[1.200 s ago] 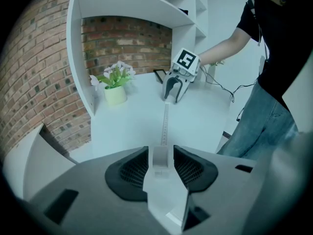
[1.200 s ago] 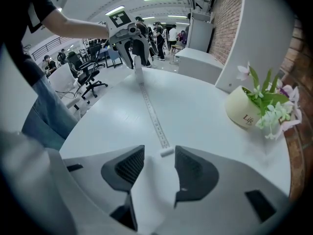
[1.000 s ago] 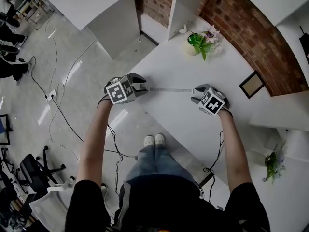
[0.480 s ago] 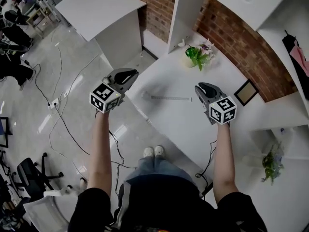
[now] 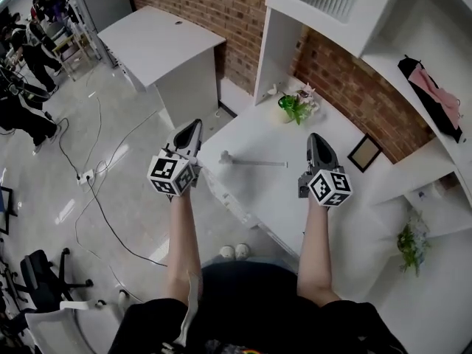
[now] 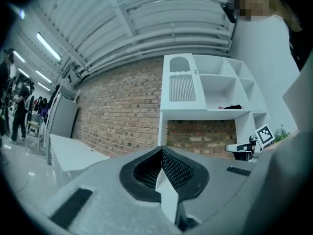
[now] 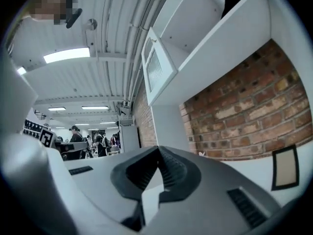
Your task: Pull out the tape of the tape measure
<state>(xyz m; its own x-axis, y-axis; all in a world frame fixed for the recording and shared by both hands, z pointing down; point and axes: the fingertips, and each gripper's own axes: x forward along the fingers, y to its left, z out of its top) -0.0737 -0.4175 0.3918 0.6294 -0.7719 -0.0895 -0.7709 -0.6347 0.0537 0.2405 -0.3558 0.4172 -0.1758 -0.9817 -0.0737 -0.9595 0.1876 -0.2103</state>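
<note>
One second earlier both grippers were low at the bench (image 5: pixel 254 133), one at each end of the tape measure (image 5: pixel 224 156), and their jaws stood spread. Now the left gripper (image 5: pixel 193 126) and the right gripper (image 5: pixel 316 137) were lifted well above the bench and pointed level toward the brick wall (image 5: pixel 214 6). Neither of them touched anything. Their jaws had just been closing and were pressed together with nothing between them, as each gripper view showed.

The tape measure lay alone on the bench, between the two grippers in the head view. Its tape (image 5: pixel 258 162) was drawn out to the right from the small case at the left end. We judged that the pulling was done, because the tape remained out after both hands let go and moved away.

We could read no writing. The markers (image 5: pixel 172 175) on the gripper cubes carried only black and white square patterns. The marks on the tape were too small to read, and we saw no brand on the case. The picture frame (image 5: pixel 364 153) near the wall showed nothing readable.
</note>
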